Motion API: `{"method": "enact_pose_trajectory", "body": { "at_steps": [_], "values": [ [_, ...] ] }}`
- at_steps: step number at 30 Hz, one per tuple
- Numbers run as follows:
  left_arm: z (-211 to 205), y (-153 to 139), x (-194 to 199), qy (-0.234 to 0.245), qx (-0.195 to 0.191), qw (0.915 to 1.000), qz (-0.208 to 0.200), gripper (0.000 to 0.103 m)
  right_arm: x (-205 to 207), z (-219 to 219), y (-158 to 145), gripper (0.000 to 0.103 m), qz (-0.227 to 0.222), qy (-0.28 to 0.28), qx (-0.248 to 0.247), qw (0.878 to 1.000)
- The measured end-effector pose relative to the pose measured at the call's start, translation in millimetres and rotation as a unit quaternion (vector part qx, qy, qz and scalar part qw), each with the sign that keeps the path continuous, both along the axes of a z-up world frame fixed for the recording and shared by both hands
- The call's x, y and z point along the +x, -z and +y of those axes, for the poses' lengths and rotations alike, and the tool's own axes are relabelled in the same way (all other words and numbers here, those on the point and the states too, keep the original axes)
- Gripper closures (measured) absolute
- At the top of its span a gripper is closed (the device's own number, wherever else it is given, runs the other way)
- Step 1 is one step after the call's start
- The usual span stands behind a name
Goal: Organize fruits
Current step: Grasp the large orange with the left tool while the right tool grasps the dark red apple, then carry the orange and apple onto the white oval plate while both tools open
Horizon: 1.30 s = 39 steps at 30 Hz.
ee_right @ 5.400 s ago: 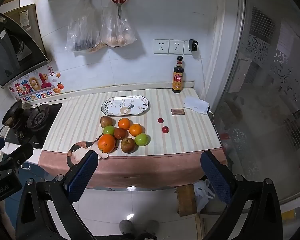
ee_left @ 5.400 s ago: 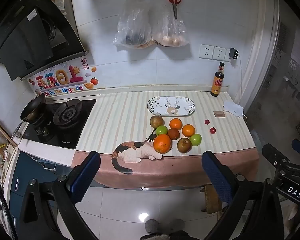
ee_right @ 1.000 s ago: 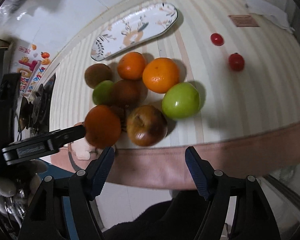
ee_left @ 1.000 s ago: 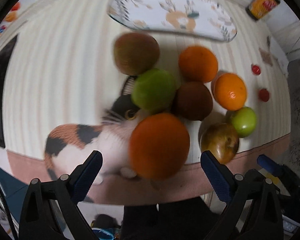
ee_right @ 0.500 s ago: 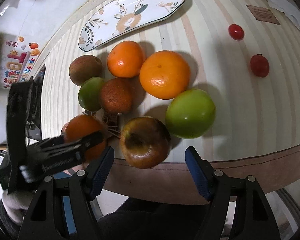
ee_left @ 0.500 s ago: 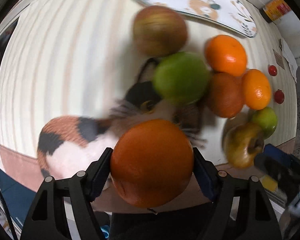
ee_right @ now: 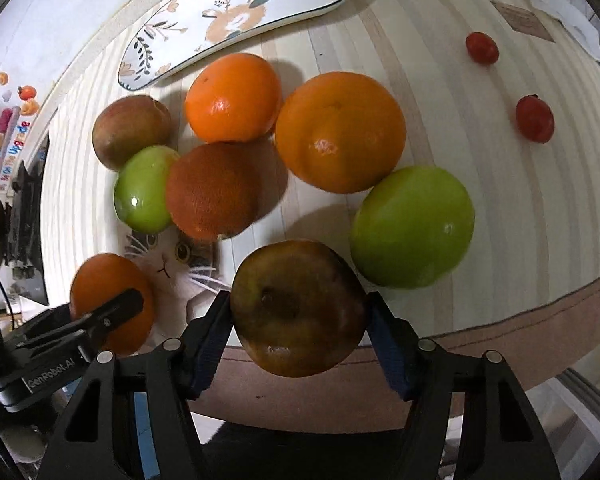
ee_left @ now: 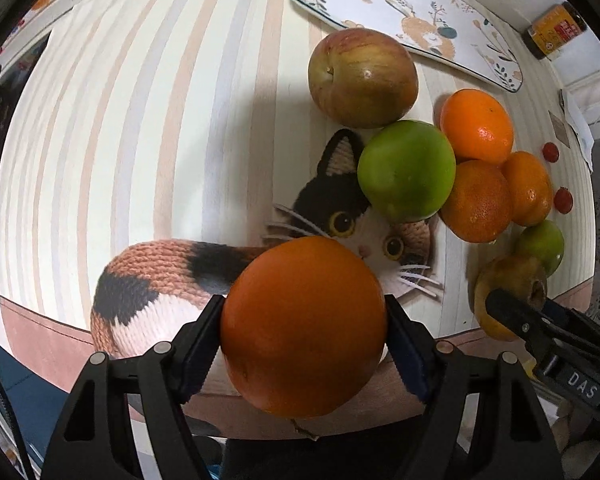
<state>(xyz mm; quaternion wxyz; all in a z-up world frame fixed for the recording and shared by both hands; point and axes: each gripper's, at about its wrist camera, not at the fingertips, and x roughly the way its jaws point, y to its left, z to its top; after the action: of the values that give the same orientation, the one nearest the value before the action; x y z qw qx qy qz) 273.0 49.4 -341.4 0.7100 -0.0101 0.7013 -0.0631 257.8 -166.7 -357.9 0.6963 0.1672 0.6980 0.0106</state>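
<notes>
At the bottom of each view, the left gripper [ee_left: 304, 334] clamps a big orange [ee_left: 303, 326] and the right gripper [ee_right: 298, 320], jaws just closing, pinches a brown apple [ee_right: 298, 306], while the plate [ee_right: 236, 12] at top lies bare, so sorting looks barely begun.

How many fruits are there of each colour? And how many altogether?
Orange: 4, the big orange in the left gripper, plus and a darker one.
Green: 2.
Brownish apples: 2, one in the right gripper, one by the plate.
Small red: 2.
Total: 10.
</notes>
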Motion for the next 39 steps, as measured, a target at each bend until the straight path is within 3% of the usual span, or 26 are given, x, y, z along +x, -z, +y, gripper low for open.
{"method": "enact_pose_trajectory", "body": {
  "at_steps": [6,10,16,20,25,29,34,39],
  "values": [
    [-8.3,-25.2,3.0,0.006,-0.015,0.9995,-0.026,0.029,-7.1,14.9,-27.3,0.035,-0.027,0.007,-0.011,1.0],
    [-7.9,-69.6,5.5,0.012,-0.036,0.9976,-0.059,0.029,-10.0,13.5,-55.5,0.035,-0.054,0.013,-0.001,0.998],
    [-29.0,-126.0,61.8,0.015,-0.067,0.9923,-0.103,0.029,16.9,-12.1,-111.6,0.035,-0.114,0.026,0.02,0.993],
    [-50.6,-136.1,116.8,0.005,-0.072,0.9914,-0.109,0.029,60.9,-35.6,-134.6,0.035,-0.143,0.024,0.019,0.989],
    [-81.4,-107.3,192.5,-0.009,-0.06,0.9943,-0.088,0.029,136.7,-55.6,-120.1,0.035,-0.138,0.0,0.01,0.99],
    [-89.3,-58.9,243.0,-0.039,-0.066,0.9968,-0.026,0.029,196.8,-62.2,-82.3,0.035,-0.115,-0.024,0.007,0.993],
    [-98.0,-13.0,272.9,-0.051,-0.063,0.9964,0.025,0.029,238.9,-66.1,-41.4,0.035,-0.09,-0.04,0.006,0.995],
    [-104.7,7.7,282.4,-0.063,-0.065,0.9945,0.053,0.029,264.7,-66.2,-16.6,0.035,-0.075,-0.07,-0.001,0.995]
  ]
}}
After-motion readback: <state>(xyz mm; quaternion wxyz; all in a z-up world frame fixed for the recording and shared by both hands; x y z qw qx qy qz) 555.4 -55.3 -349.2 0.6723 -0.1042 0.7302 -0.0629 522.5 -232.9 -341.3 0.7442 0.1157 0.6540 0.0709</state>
